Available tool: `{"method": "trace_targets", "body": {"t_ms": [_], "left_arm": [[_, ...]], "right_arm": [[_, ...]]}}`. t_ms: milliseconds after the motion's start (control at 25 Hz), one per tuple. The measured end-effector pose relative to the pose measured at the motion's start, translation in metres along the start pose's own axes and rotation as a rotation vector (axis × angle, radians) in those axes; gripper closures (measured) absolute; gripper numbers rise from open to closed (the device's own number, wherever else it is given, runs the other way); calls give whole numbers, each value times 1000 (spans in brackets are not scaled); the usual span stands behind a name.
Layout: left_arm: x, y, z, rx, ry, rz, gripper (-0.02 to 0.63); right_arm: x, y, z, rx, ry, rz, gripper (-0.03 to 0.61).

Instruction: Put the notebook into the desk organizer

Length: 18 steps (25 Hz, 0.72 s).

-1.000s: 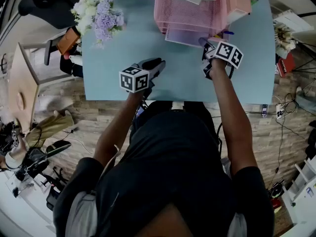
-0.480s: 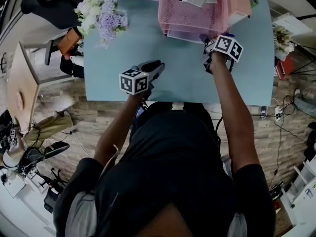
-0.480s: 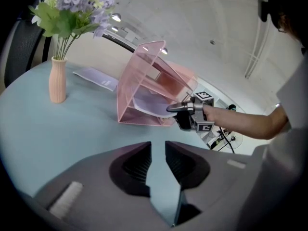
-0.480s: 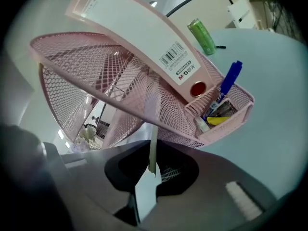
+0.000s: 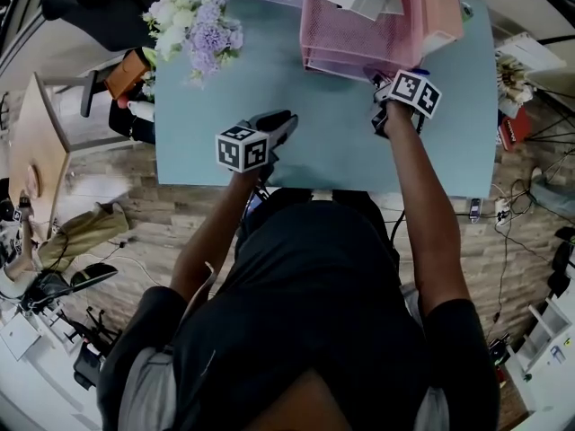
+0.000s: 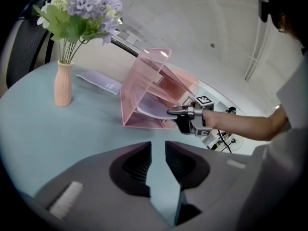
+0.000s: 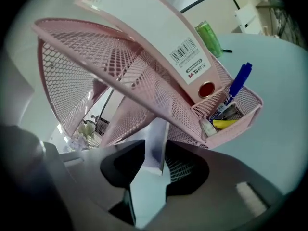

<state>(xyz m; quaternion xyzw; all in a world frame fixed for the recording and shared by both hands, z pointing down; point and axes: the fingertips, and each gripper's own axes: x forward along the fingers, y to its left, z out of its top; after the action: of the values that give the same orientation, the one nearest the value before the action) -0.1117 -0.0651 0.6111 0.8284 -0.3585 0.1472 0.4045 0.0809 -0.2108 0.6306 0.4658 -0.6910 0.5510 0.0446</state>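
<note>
At desk organizer (image 5: 359, 34), right gripper (image 5: 377, 81) outstretched; jaws just opening, notebook (image 7: 155, 134) between

The place reads as an office-style workroom. A pale blue table (image 5: 341, 142) carries a pink mesh desk organizer (image 5: 359, 34) stocked with pens (image 7: 238, 88) and a box file (image 7: 159, 28), plus a vase of flowers (image 5: 198, 30). A black office chair (image 5: 90, 7) stands off its far left corner, and cables (image 5: 506, 236) trail over the plank floor (image 5: 144, 223).
</note>
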Motion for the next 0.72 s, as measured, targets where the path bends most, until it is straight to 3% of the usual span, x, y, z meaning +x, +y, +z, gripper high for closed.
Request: {"method": "trace_targets", "body": {"t_ms": [200, 440, 720], "left_arm": [[-7, 6, 8, -2, -19, -2, 462], [-20, 18, 22, 11, -46, 9, 462], [-41, 25, 56, 44, -110, 13, 462]], "right_arm": [[-12, -2, 2, -94, -55, -65, 376], [-27, 2, 5, -172, -78, -108, 371], [-61, 38, 6, -241, -97, -44, 373]]}}
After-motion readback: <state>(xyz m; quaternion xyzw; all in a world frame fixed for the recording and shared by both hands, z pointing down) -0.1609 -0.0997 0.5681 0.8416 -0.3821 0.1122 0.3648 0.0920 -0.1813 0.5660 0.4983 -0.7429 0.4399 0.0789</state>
